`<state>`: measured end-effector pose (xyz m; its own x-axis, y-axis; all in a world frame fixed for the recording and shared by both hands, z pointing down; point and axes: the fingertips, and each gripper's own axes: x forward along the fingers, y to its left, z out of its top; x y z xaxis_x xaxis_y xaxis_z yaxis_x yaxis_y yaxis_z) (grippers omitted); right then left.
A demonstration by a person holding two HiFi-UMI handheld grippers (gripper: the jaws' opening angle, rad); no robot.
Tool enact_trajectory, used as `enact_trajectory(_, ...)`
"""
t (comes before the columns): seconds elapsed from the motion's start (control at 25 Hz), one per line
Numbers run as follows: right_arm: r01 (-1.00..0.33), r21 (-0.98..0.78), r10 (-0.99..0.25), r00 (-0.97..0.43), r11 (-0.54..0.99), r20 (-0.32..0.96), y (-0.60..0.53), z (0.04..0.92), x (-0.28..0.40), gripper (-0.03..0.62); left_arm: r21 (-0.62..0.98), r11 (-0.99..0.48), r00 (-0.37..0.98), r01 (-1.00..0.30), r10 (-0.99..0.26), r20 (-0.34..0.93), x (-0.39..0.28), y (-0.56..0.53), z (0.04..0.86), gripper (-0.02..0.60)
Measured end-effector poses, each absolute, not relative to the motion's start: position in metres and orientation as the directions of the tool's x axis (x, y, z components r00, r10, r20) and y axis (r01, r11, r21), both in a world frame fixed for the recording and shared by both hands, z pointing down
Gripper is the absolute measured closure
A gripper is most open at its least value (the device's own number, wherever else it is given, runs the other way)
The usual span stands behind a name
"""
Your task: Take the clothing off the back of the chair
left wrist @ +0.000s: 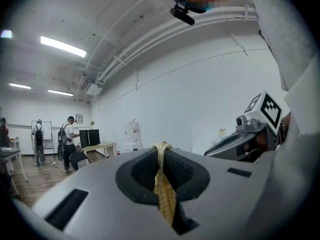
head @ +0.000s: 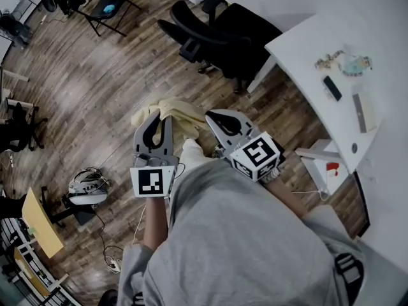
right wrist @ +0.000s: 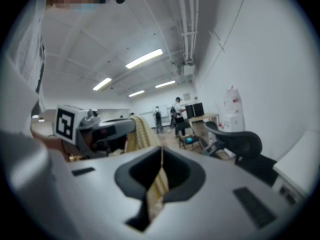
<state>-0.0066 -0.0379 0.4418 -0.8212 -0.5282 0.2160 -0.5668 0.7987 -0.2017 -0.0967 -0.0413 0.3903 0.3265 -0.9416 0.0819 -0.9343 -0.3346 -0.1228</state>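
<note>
Left gripper (left wrist: 161, 149): jaws pressed together on thin fold of yellow clothing (head: 180, 115). Clothing sits at centre of head view, well apart from black chair (head: 223, 34) at upper centre. Pinch looks narrow; sharp tug likely slides fabric out. Slack between grippers may sag and drag on wood floor (head: 83, 88). Right gripper (right wrist: 161, 154): jaws pinching same clothing, edge only. Uneven pull from either side risks one-sided drop.

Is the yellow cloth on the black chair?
No, the left claw and right claw pinch the yellow cloth, away from the black chair.
</note>
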Motion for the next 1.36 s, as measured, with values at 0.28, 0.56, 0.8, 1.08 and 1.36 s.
enact_trajectory(0.28,-0.57,-0.176,-0.537,-0.819,0.803,0.203,-0.037,0.439,-0.005,0.56,-0.118,-0.34,0.332,-0.933,-0.94,0.079,-0.095,-0.041,0.39,0.538)
enact_trajectory(0.56,-0.58,-0.183,-0.548,-0.813,0.794,0.199,-0.04,0.439,0.001,0.56,-0.118,-0.349,0.34,-0.93,-0.936,0.089,-0.091,-0.042,0.394,0.538)
enact_trajectory(0.8,-0.579,-0.19,-0.547,-0.813,0.793,0.197,-0.043,0.44,0.003,0.56,-0.126,-0.347,0.339,-0.929,-0.937,0.086,-0.091,-0.045,0.392,0.538)
enact_trajectory(1.08,-0.575,-0.195,-0.541,-0.816,0.795,0.202,-0.048,0.441,0.004,0.56,-0.122,-0.342,0.333,-0.932,-0.938,0.094,-0.091,-0.052,0.393,0.538)
enact_trajectory(1.36,-0.562,-0.199,-0.528,-0.825,0.803,0.203,-0.052,0.442,0.004,0.56,-0.125,-0.341,0.332,-0.932,-0.939,0.092,-0.09,-0.059,0.392,0.538)
